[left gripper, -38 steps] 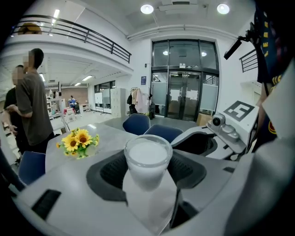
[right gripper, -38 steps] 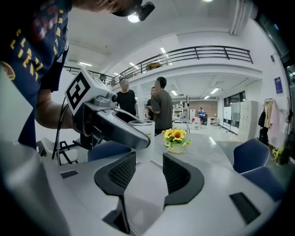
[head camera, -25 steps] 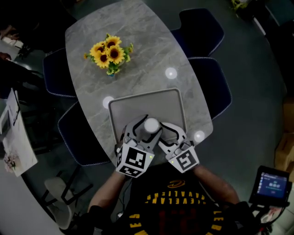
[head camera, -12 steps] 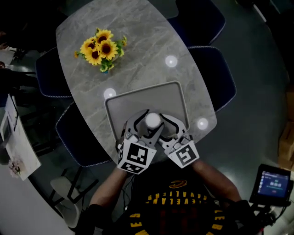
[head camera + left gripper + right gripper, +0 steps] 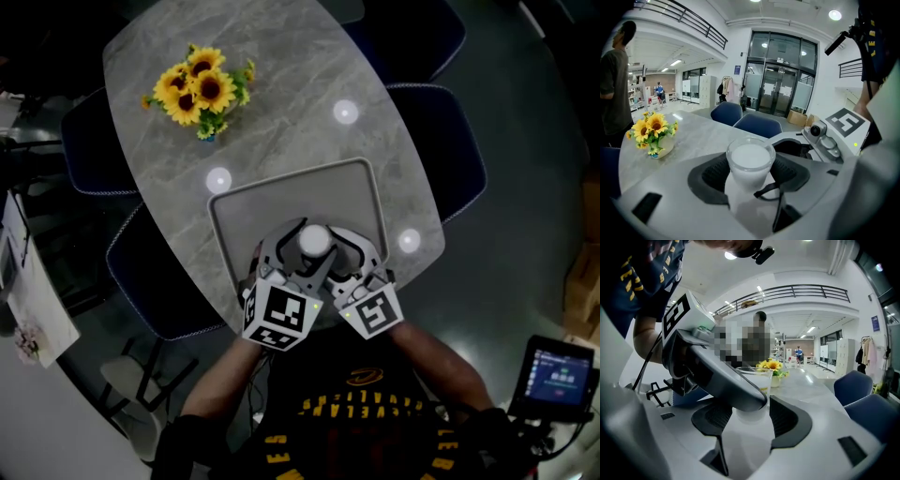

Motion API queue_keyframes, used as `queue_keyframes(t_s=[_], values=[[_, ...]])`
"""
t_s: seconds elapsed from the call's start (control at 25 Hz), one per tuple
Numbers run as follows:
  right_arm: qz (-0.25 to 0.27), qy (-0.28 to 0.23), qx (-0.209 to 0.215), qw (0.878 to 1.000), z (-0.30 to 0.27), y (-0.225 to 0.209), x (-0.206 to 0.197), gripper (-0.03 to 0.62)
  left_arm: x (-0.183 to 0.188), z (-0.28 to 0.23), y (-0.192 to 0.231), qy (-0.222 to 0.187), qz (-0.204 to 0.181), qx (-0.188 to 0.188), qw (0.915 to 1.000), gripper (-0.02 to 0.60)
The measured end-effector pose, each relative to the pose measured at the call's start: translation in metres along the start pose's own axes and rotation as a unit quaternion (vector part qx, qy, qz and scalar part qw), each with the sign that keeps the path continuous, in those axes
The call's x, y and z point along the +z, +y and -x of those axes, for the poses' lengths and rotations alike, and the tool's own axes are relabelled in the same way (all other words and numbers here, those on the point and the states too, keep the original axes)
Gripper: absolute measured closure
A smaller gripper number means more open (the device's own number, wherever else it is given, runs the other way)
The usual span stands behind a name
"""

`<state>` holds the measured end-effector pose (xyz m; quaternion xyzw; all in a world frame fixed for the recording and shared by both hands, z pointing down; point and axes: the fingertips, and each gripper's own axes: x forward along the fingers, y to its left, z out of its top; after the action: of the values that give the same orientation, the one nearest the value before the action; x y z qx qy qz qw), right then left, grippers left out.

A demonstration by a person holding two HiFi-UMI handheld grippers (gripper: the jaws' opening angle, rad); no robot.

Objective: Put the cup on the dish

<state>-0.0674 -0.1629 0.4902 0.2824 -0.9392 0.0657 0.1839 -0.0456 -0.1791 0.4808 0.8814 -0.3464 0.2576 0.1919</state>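
Nearest the person, at the 6 o'clock edge of the dish (image 5: 281, 202), both claws point in at the cup (image 5: 313, 240), the marker cubes side by side just above the person's forearms. The left gripper (image 5: 751, 174) has the cup: its dark ribbed pads sit against the clear wall on either side, and the cup stands upright, white to the rim. The right gripper (image 5: 751, 418) has just been opening its jaws and they now stand wide. The cup is between them but the pads do not press it, and one finger of the left claw crosses in front. The cup sits over the near half of the dish; whether its base is down on the surface cannot be told. This looks like the set-down step. The next move calls for the left claw to settle the cup flat, open, and draw back toward 6 o'clock without nudging it, with the right one clearing first. Beyond the dish lies the grey marbled table (image 5: 281, 103), with sunflowers (image 5: 195, 89) at 11 o'clock and blue chairs (image 5: 450, 178) at 2 o'clock.
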Motion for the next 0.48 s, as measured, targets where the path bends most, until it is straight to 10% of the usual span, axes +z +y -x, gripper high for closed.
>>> queue_keyframes(t_s=[0.48], values=[[0.044, 0.026, -0.016, 0.999, -0.011, -0.004, -0.024, 0.342, -0.024, -0.02, 0.004, 0.026, -0.002, -0.012, 0.9996, 0.316]])
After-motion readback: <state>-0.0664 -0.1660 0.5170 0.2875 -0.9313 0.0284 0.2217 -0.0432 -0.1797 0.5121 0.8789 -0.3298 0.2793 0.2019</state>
